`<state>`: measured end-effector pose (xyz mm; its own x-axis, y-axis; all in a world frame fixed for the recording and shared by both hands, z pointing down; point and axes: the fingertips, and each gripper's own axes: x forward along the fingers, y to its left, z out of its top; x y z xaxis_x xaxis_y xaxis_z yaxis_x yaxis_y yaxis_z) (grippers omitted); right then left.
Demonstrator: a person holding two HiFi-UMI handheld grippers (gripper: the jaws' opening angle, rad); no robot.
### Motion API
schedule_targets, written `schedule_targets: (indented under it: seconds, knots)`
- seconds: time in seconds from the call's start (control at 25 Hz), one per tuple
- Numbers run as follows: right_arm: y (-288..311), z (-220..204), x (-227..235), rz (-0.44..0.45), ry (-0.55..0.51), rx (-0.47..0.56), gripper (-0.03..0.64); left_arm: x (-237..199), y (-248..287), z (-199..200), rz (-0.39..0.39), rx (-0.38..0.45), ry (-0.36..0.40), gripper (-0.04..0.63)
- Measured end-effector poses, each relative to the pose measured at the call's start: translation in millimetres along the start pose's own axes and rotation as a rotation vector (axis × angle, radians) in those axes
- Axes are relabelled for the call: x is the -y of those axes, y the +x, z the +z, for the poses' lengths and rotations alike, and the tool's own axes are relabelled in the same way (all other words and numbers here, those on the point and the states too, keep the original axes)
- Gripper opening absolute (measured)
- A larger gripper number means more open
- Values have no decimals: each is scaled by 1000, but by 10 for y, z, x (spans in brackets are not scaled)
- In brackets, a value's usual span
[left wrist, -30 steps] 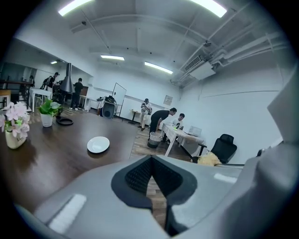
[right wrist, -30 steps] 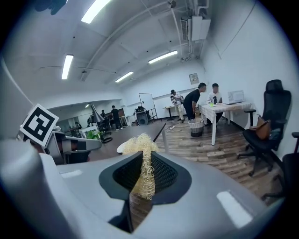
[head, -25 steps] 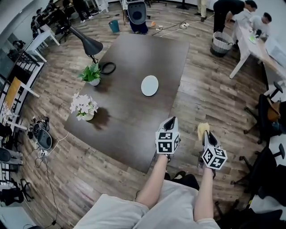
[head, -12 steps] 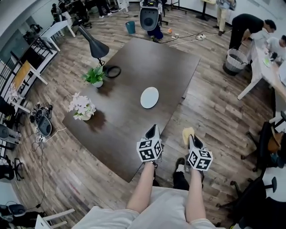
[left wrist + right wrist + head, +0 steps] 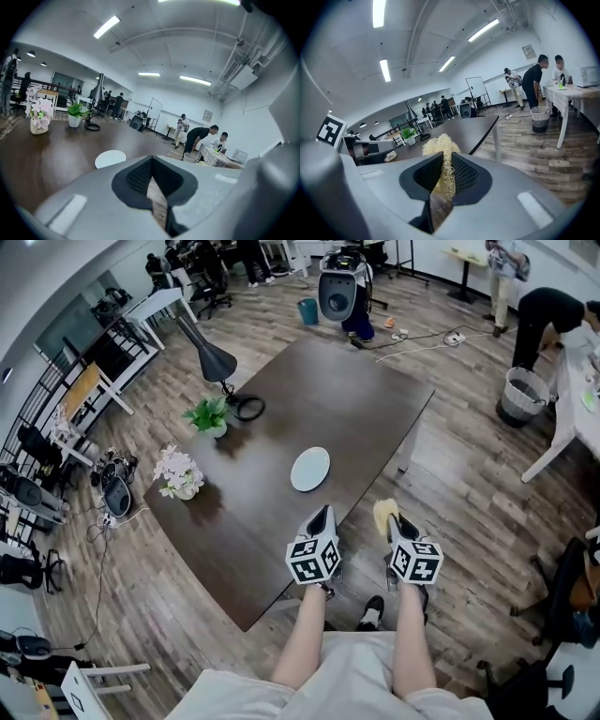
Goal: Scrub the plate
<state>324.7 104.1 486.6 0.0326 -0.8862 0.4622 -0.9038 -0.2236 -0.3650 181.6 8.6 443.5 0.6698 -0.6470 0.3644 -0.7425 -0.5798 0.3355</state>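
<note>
From above you see the white plate [image 5: 310,469] on the dark table [image 5: 366,390], at 12 o'clock of your left gripper [image 5: 322,515] and apart from it. Its jaws meet tip to tip, empty. Only the right gripper view shows your right gripper [image 5: 392,519] clenched on the yellow scrubber [image 5: 443,151].

The right gripper [image 5: 443,180] pinches a pale yellow scrubber [image 5: 443,154] between its jaws, with the dark table [image 5: 461,129] beyond.

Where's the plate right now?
Head view: the white plate lies on the dark table, centre frame, just ahead of the left claw.
</note>
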Motion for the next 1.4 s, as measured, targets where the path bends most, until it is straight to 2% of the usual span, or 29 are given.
schedule_targets:
  seconds: [0.2,0.52,0.68,0.92,1.12,1.4]
  knots:
    - [117,154,139,63,-42,-11,78,32,13,-59,59,-15,22,2]
    - [338,11,-100,179,-124,-96,80,-300,-200,-221,187,-28,-34,2]
    - [478,-68,-222,219,-112,-127,80,-472,-227,-254,226,-54,-35,2]
    - [659,-123,-298,259,-136,-169,80,-588,-48,-290,238,-78,-49,2]
    - [789,-13,-219,262,-147,-178,80,-673,178,-394,232,-142,-40,2]
    - [1197,316,-236,261,-176,-174,81,-893,491,-105,233,-135,-24,2]
